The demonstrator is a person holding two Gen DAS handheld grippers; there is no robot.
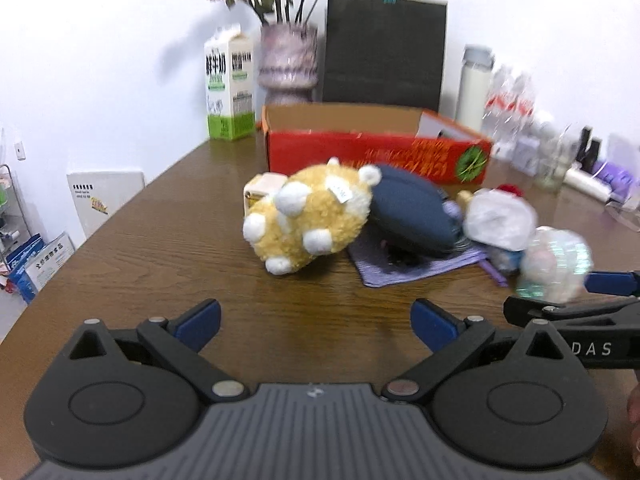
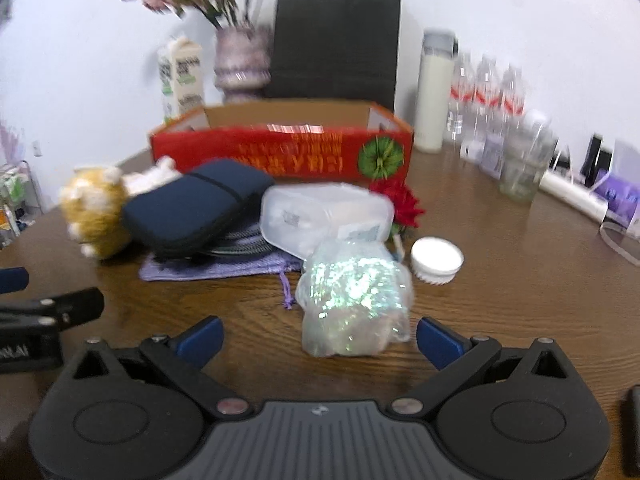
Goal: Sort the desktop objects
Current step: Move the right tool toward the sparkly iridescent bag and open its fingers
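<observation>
A yellow plush toy lies on the wooden table in front of my open, empty left gripper. Behind it are a dark blue pouch on a purple cloth, and an open red cardboard box. In the right wrist view my open right gripper sits just behind an iridescent clear bag, which lies between the fingers' line but untouched. Beyond it are a clear plastic container, a red flower, a white jar lid, the pouch and the plush.
At the back stand a milk carton, a flower vase, a black paper bag, a white bottle, water bottles and a glass. The other gripper shows at each view's edge.
</observation>
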